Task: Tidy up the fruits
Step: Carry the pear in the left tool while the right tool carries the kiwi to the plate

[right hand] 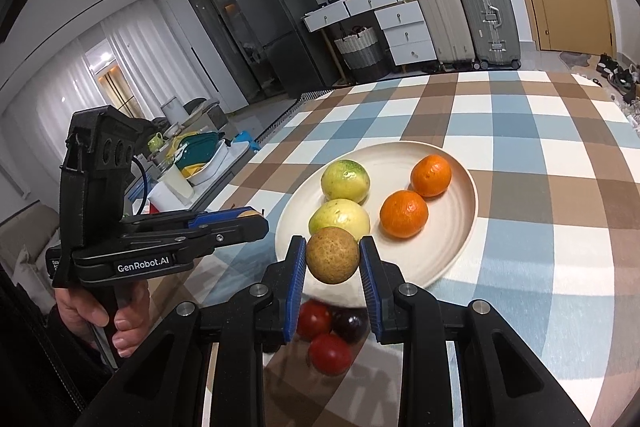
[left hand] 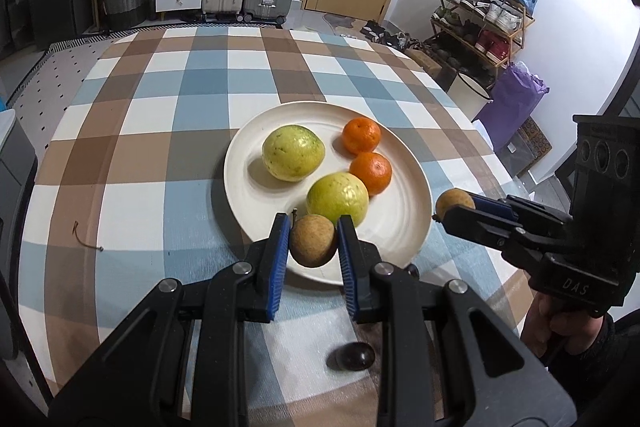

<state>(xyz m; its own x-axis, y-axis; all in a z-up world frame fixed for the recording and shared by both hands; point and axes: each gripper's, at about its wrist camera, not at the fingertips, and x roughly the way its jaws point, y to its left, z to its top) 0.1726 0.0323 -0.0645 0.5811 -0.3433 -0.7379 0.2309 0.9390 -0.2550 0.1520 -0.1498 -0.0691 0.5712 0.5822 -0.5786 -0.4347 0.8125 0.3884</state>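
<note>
A white plate [left hand: 400,223] on the checked tablecloth holds two yellow-green fruits [left hand: 293,153] [left hand: 338,199] and two oranges [left hand: 361,135] [left hand: 371,173]. My left gripper [left hand: 313,223] is shut on a small brown round fruit [left hand: 313,243] over the plate's near rim. My right gripper [right hand: 332,243] is shut on a second brown fruit [right hand: 333,255] above the plate's [right hand: 440,251] near edge. Each gripper shows in the other's view: the right gripper [left hand: 444,213] beside the plate's right rim, the left gripper [right hand: 256,223] left of the plate. Two red tomatoes [right hand: 314,319] [right hand: 330,353] and a dark fruit [right hand: 351,323] lie on the cloth below.
A thin brown stalk [left hand: 86,239] lies on the cloth at the left. A dark fruit [left hand: 356,355] rests under my left gripper. A person's hand [right hand: 120,319] grips the left tool. Suitcases, drawers and a shoe rack stand beyond the table's far edge.
</note>
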